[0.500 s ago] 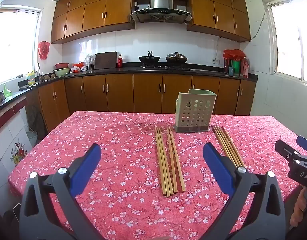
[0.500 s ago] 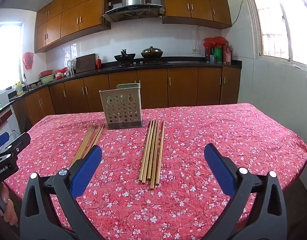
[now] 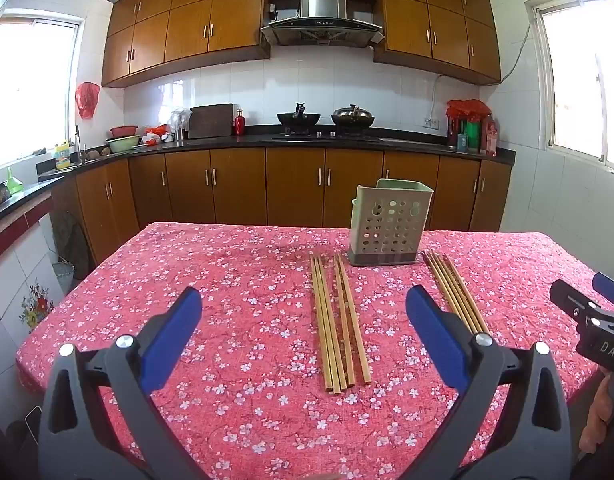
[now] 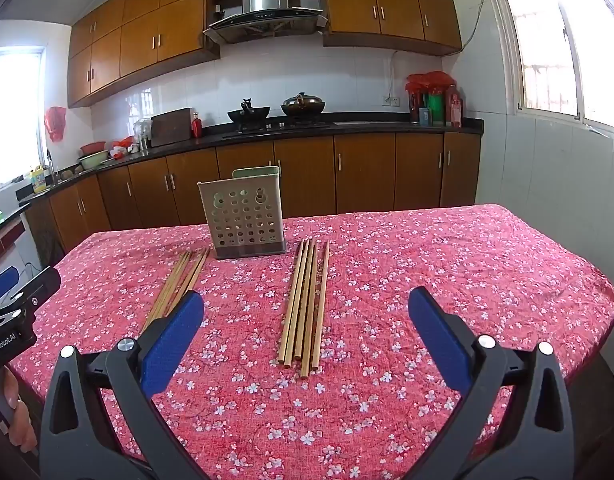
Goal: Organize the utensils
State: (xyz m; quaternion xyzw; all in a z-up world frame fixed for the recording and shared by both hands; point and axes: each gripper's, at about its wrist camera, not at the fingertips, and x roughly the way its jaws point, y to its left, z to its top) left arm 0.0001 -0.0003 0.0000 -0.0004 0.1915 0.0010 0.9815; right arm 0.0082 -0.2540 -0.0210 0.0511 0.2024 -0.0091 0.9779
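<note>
A pale green perforated utensil holder [image 3: 389, 227] stands upright on the red floral table [image 3: 235, 280]; it also shows in the right wrist view [image 4: 246, 221]. Several wooden chopsticks lie in two bundles in front of it. The left bundle [image 3: 339, 320] lies ahead of my left gripper [image 3: 303, 304], which is open and empty above the table. The right bundle [image 3: 453, 290] lies beside the holder's right side. In the right wrist view my right gripper [image 4: 307, 304] is open and empty, with the right bundle [image 4: 305, 300] between its fingers and the left bundle [image 4: 177, 280] further left.
The table's near edge lies just below both grippers. The other gripper shows at the right edge of the left wrist view [image 3: 591, 320] and at the left edge of the right wrist view [image 4: 15, 308]. Kitchen cabinets and a black counter [image 3: 307, 140] run behind the table.
</note>
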